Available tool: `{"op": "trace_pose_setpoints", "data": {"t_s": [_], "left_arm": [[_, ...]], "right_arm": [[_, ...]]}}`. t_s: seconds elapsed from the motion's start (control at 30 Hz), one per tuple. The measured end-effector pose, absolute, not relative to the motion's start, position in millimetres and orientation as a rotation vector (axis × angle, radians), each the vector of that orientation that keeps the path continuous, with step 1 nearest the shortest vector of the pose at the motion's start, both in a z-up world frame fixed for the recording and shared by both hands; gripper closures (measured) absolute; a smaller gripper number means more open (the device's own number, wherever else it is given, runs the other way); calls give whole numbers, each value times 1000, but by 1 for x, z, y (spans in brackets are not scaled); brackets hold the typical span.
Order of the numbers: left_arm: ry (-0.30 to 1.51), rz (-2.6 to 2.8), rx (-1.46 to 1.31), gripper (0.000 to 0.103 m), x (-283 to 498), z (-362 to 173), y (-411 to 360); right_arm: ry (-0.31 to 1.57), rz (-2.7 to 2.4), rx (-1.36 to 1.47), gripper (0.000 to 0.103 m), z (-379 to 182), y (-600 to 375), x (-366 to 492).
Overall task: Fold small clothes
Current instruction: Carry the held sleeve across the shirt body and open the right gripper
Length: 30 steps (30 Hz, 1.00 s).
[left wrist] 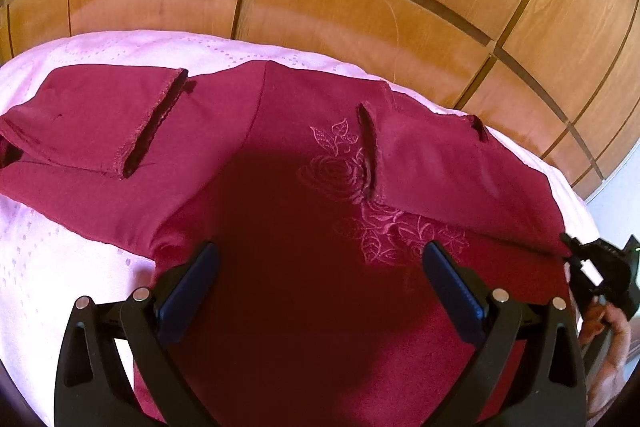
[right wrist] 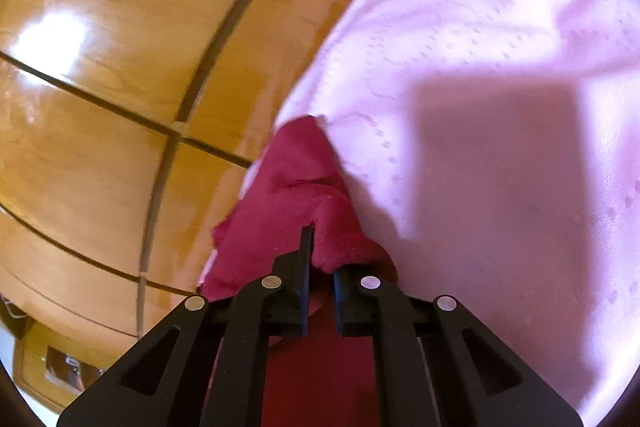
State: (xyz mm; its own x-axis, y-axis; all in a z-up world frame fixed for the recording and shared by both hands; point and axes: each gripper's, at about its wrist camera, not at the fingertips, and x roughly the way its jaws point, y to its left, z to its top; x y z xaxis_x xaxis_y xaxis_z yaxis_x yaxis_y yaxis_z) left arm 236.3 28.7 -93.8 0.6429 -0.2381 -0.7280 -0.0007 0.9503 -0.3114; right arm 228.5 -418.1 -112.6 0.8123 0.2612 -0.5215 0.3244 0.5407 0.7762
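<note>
1. My left gripper [left wrist: 318, 277] hangs with fingers spread wide over the maroon shirt [left wrist: 280, 187], gripping nothing.
2. My right gripper [right wrist: 320, 267] pinches the shirt's edge.
3. The shirt lies on the pink bedspread [left wrist: 60, 259], sleeves folded inward.

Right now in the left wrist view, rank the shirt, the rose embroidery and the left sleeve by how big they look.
1. Shirt, clearly largest.
2. Left sleeve.
3. Rose embroidery, though close to the sleeve; fisheye distortion leaves those two unsure.

Bright, hard shadows, fisheye edges (right view blurred).
</note>
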Motion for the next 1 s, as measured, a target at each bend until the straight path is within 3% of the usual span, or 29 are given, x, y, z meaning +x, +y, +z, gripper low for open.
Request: {"op": "trace_pose_setpoints", "data": {"t_s": [0.37, 0.5, 0.53, 0.57, 0.6, 0.63, 0.8, 1.0], "left_arm": [[864, -149, -425, 3, 282, -81, 18], [923, -145, -412, 37, 303, -92, 1], [912, -127, -387, 56, 304, -92, -3], [917, -129, -370, 68, 305, -91, -6], [931, -140, -366, 96, 306, -91, -7], [952, -192, -390, 100, 304, -87, -6], [874, -258, -374, 100, 270, -57, -9], [930, -176, -277, 96, 277, -100, -19]], "right_arm": [[579, -8, 979, 97, -124, -415, 234], [570, -6, 972, 97, -123, -417, 236], [571, -6, 970, 97, -123, -417, 236], [575, -8, 967, 98, -123, -418, 235], [577, -11, 969, 98, -123, -419, 235], [578, -13, 973, 98, -123, -421, 234], [540, -26, 960, 98, -118, -421, 227], [564, -37, 946, 98, -120, -420, 231]]}}
